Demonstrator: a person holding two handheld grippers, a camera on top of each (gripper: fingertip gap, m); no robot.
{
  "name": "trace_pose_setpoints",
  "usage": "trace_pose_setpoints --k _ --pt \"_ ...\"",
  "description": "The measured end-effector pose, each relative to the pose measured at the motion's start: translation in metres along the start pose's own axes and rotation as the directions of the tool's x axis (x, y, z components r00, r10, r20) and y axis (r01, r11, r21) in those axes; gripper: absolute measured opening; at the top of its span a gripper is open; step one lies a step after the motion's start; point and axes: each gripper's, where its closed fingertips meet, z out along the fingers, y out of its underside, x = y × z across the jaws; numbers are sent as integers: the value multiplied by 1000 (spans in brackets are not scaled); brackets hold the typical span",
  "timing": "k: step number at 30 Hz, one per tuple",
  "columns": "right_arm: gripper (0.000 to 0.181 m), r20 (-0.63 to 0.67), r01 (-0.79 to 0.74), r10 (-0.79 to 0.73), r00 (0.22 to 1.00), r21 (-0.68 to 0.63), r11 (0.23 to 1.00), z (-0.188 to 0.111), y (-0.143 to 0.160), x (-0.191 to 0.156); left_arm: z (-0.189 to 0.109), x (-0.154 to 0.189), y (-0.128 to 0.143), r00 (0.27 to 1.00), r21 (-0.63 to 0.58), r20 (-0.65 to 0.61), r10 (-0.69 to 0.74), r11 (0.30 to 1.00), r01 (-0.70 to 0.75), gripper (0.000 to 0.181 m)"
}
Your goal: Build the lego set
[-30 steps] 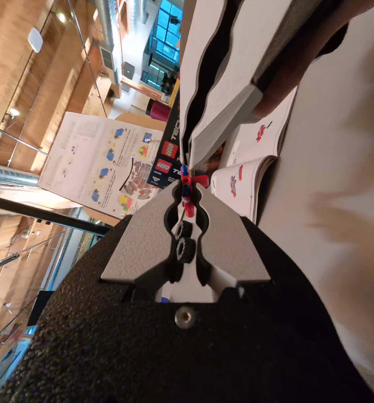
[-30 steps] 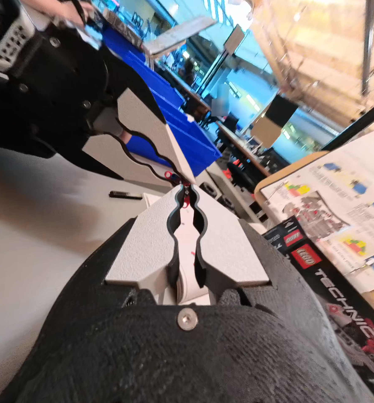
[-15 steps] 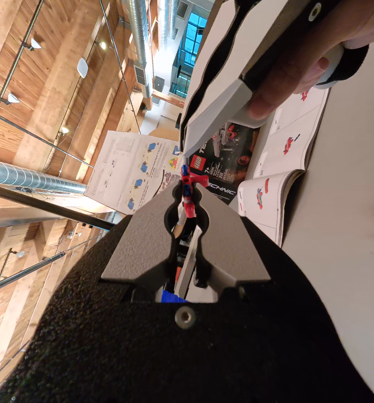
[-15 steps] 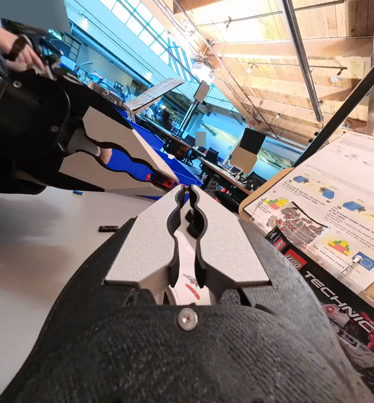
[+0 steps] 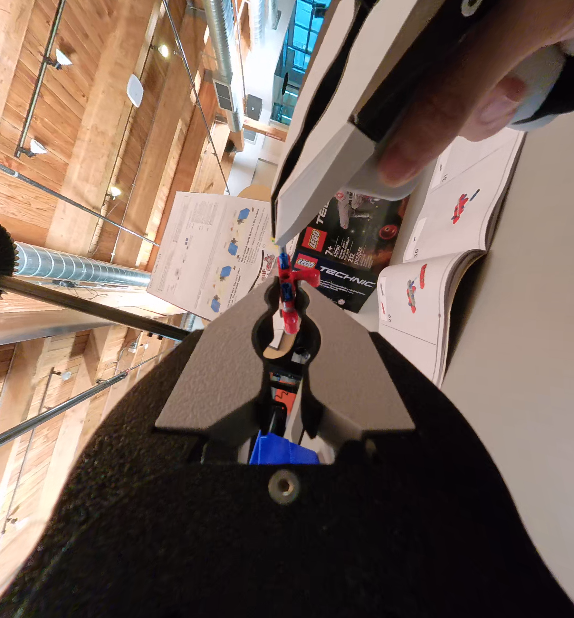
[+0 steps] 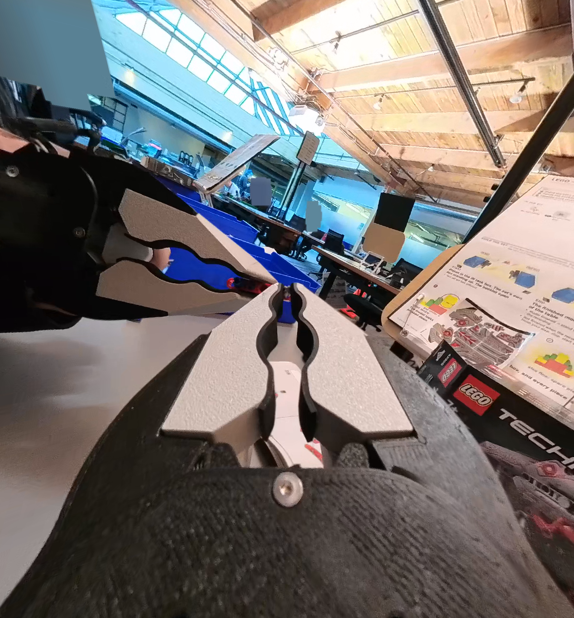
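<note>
The grey tabletop (image 5: 546, 301) carries the open instruction booklet (image 5: 446, 261) and the black set box (image 5: 349, 254). Above them, the left gripper (image 5: 287, 291) pinches a small red-and-blue assembly (image 5: 289, 284), long axis running along its fingers. The right gripper (image 6: 285, 292), tips nearly together, seems to nip a small pin I cannot make out, just beyond the assembly's outer end.
</note>
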Motion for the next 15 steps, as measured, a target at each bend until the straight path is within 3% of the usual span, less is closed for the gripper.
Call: trace_pose_setpoints --k 7,15 --pt "2 60 159 -158 986 -20 987 -4 6 -4 0 8 -2 989 32 -119 -83 996 87 5" --pt "2 114 198 -194 974 -24 980 -6 7 -9 -2 11 -4 983 63 -171 -58 996 70 5"
